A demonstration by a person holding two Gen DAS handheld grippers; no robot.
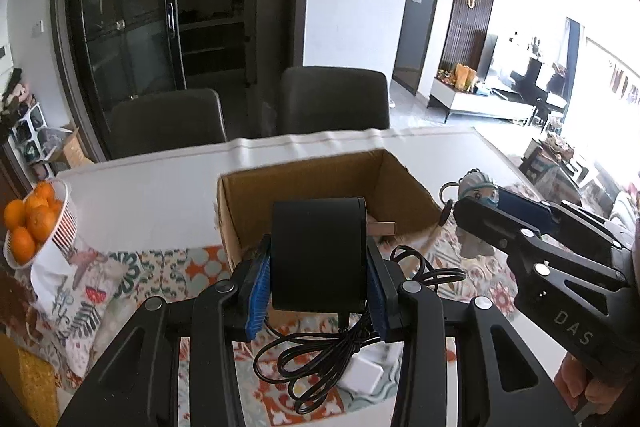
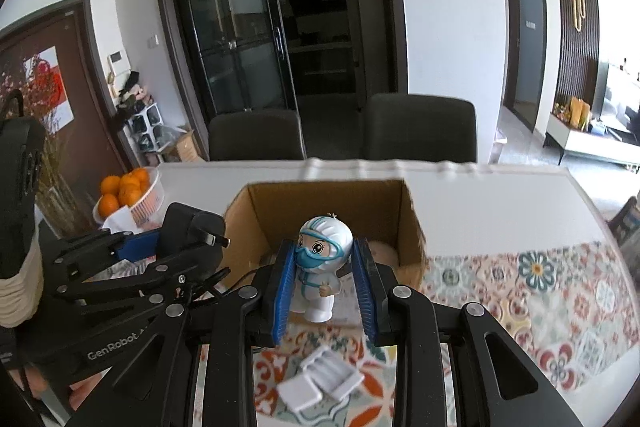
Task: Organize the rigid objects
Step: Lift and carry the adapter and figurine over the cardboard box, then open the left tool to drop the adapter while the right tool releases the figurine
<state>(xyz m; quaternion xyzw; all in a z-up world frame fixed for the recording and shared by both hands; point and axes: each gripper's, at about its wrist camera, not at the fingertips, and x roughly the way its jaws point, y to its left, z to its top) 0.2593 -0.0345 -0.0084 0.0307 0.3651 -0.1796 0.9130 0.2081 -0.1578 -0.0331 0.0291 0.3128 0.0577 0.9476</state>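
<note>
Nearest the lens in the left wrist view, the left gripper is clamped on a black power adapter, its blue pads pressing both flanks of the block. The adapter's bundled cable hangs loose beneath, looping down over a small white item on the patterned tablecloth. Just beyond stands the open cardboard box, its near wall right ahead of the adapter.

In the right wrist view, the right gripper holds a white figurine with a blue mask and goggles; the pads close on its head and shoulders while the body hangs between them, above a white ridged tray and a flat white piece lying on the cloth. The box lies straight ahead, and something pale already rests inside at its right.

The main risks, as I judge them:
- The dangling cable may snag the near rim of the box, or drag the white item below, as the adapter goes over.
- The two grippers stand close together at the box's mouth and could knock each other.
- The figurine is pinched on a rounded head, so it may rotate or slip.
- To the left, a basket of oranges sits near the table edge, within reach of a wide swing.
</note>
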